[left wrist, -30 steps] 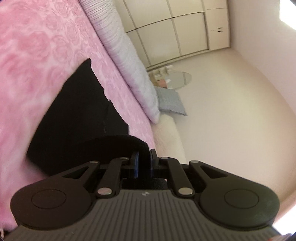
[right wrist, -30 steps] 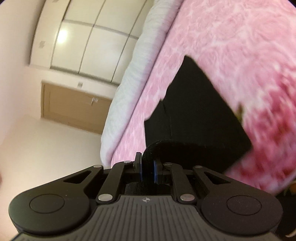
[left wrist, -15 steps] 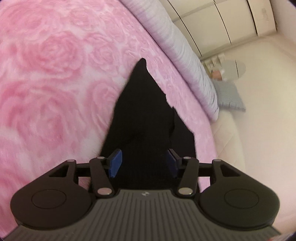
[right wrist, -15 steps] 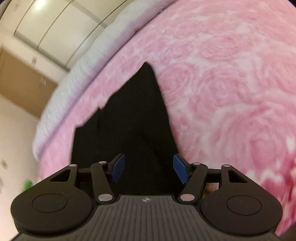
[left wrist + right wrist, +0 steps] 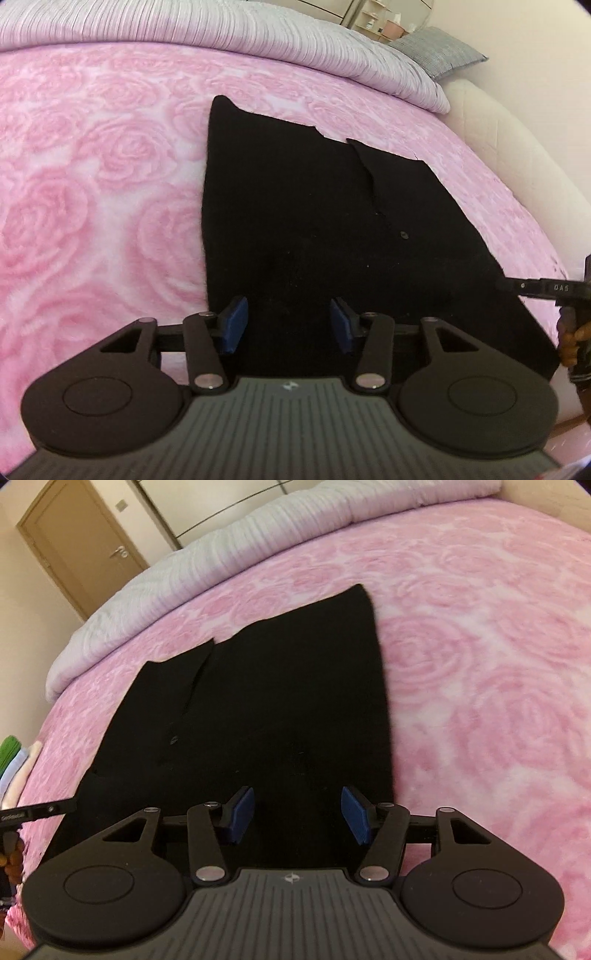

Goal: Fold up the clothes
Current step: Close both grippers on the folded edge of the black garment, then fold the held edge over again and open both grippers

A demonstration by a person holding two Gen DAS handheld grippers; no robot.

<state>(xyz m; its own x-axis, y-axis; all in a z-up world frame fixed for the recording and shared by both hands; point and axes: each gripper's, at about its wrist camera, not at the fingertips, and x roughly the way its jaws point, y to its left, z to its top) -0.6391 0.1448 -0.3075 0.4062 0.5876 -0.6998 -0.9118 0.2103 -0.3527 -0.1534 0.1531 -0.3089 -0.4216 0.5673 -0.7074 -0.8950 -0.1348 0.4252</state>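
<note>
A bed is filling both views, its pink rose-patterned blanket point(image 5: 92, 206) spreading across the mattress and a pale ribbed duvet point(image 5: 258, 40) lying bunched along the far edge. A grey cushion point(image 5: 439, 51) is sitting at the duvet's end in the left wrist view, and a brown door point(image 5: 77, 542) is showing beyond the bed in the right wrist view.

A black garment point(image 5: 332, 229) is lying flat on the blanket, folded into a rough rectangle, with an overlapping front edge running down it and a small dark button point(image 5: 403, 235) sitting on that edge.

The left tool point(image 5: 288, 325) is hanging over the garment's near edge, close to its left side. Its jaws are standing apart after just closing a little, with the cloth lying below them and the blue pads point(image 5: 232, 325) not pressing on it.

The right tool point(image 5: 297, 814) is hanging over the near edge toward the garment's right side. Its jaws are likewise standing apart, having just narrowed, and its pads point(image 5: 356, 814) are gripping nothing.

A small stack of coloured cloths point(image 5: 14, 764) is peeking in at the left edge of the right wrist view.
</note>
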